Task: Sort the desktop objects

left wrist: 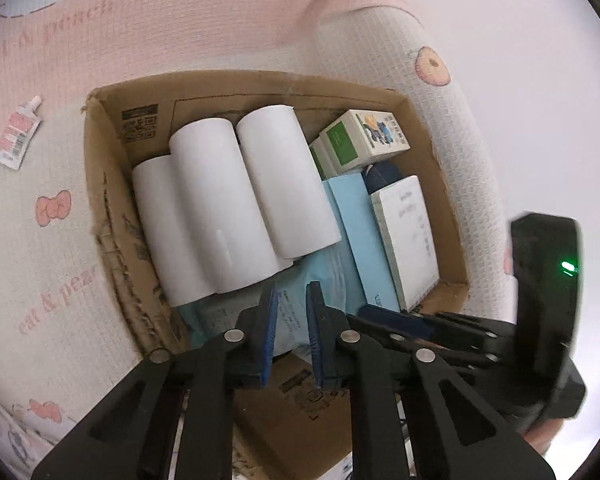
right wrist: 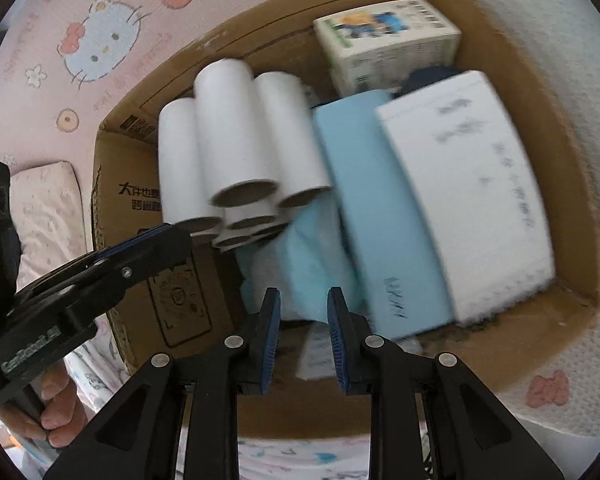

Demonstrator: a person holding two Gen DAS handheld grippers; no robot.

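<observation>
An open cardboard box stands on a pink patterned mat. Inside lie several white paper rolls, a light blue box, a white notebook, a small green-and-white carton and a pale blue packet. My left gripper hovers over the box's near edge, jaws slightly apart, holding nothing. My right gripper hovers over the blue packet, open and empty. It also shows in the left wrist view, and the left one shows in the right wrist view.
A small pink-and-white sachet lies on the mat left of the box. A white wall or surface rises to the right. A patterned pillow lies left of the box.
</observation>
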